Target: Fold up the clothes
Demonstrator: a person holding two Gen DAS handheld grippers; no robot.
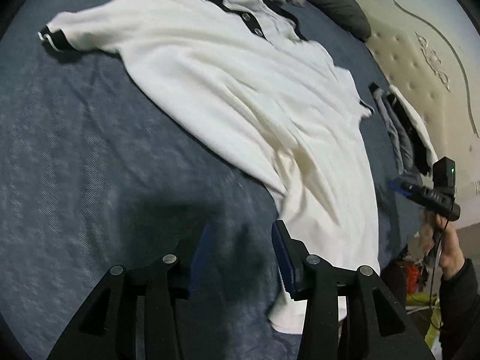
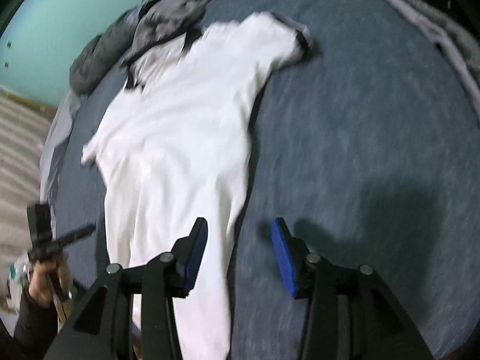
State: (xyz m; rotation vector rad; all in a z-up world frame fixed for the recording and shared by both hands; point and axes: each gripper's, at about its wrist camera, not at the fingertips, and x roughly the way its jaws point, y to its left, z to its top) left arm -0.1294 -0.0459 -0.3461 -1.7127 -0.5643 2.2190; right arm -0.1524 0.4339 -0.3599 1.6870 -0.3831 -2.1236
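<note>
Fold not started: the white polo shirt (image 1: 240, 96) lies spread face-up on the blue bedspread (image 1: 75, 156), both sleeves out, body rumpled near the hem. Your left gripper (image 1: 240, 258) and right gripper (image 2: 240, 258) both hang over the hem end, fingers spread, gripping nothing. All folds are left, I'd say. Watch the grey clothes heap (image 2: 180, 9) touching the collar and the folded stack (image 1: 402, 132) just beside one sleeve.
</note>
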